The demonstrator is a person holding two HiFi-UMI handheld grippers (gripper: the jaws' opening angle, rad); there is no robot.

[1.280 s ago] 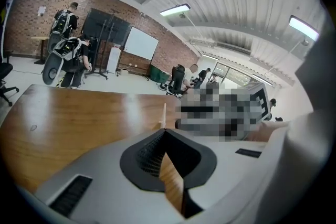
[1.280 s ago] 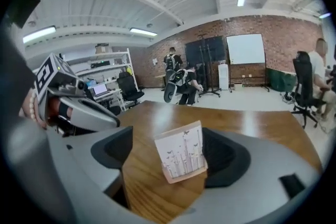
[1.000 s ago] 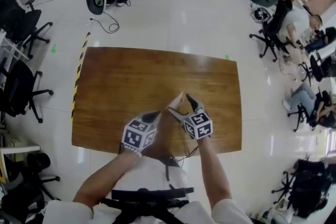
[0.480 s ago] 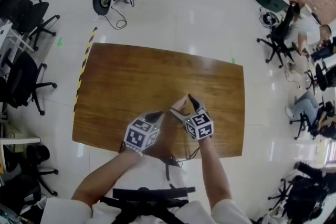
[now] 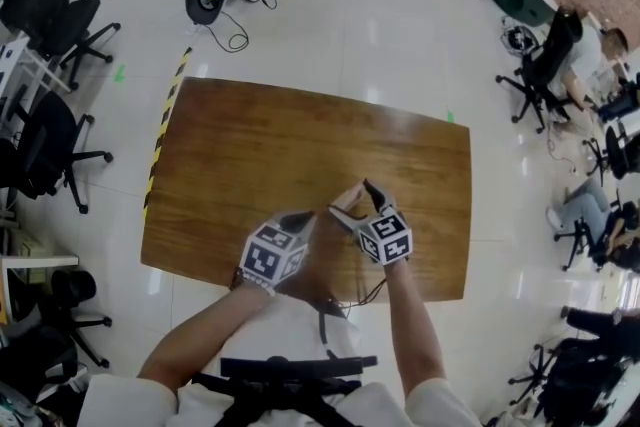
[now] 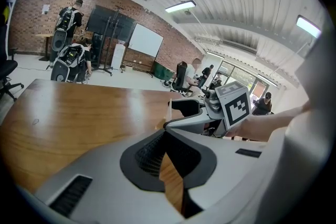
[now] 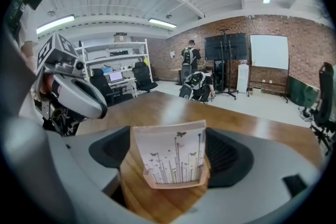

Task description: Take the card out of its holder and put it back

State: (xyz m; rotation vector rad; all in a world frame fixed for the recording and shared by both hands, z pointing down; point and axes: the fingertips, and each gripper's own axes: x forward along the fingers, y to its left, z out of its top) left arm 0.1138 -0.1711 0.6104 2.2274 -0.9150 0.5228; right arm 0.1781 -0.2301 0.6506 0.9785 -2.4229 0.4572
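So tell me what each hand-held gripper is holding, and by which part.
The right hand-held gripper grips the patterned card by its two side edges. The left hand-held gripper has its jaws together, with nothing visible between them.

The left gripper point(image 5: 290, 221) and the right gripper point(image 5: 353, 200) hang side by side over the table's point(image 5: 250, 145) near edge. The card point(image 7: 170, 157) stands between the right's jaws, the holder point(image 6: 170, 181) between the left's. Chairs point(image 5: 45, 140) stand left and right of the table.
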